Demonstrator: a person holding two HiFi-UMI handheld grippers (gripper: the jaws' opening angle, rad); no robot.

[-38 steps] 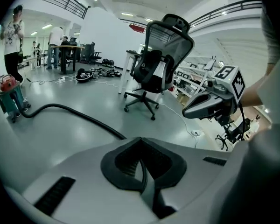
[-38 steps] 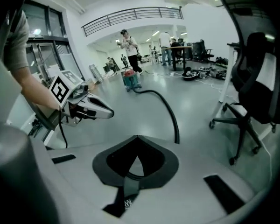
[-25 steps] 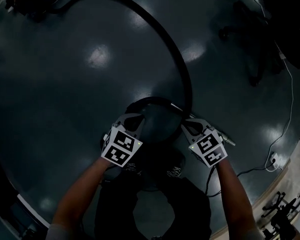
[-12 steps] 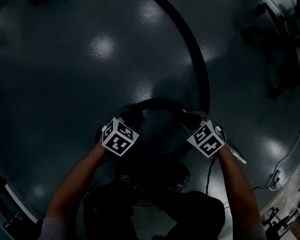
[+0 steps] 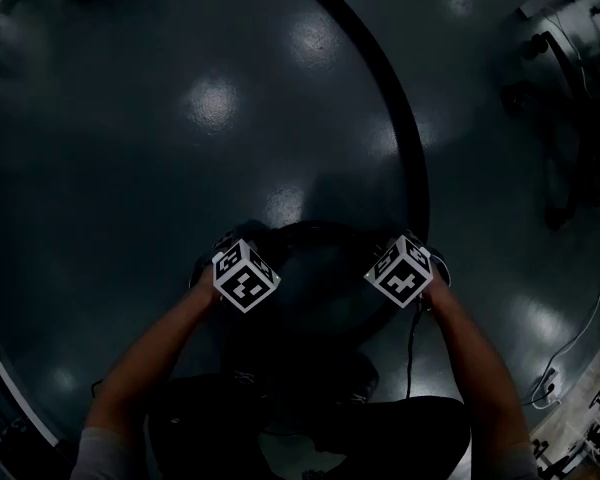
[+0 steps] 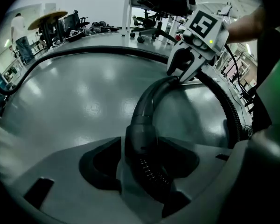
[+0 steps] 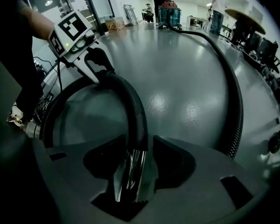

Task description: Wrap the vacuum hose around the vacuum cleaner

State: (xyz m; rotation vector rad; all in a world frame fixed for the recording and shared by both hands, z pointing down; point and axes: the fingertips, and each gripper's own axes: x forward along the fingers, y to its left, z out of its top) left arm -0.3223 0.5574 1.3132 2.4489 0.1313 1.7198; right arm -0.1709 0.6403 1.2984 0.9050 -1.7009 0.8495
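Observation:
The black ribbed vacuum hose arcs across the dark floor and ends in a curved rigid piece between my two grippers. My left gripper straddles the grey cuff of that piece; its jaws have just been opening and stand apart from the cuff. My right gripper straddles the chrome tube at the other end, and its jaws have also just been opening. Each gripper shows in the other's view: right gripper, left gripper. The red and teal vacuum cleaner stands far off.
Office chairs stand at the right, with a thin cable on the floor below them. People stand by the vacuum cleaner, and a round table is at the far left. The person's shoes are just behind the grippers.
Both grippers have sunk toward the floor with the curved hose end and look smaller from the head. Their jaws, shut on it before, now stand spread.

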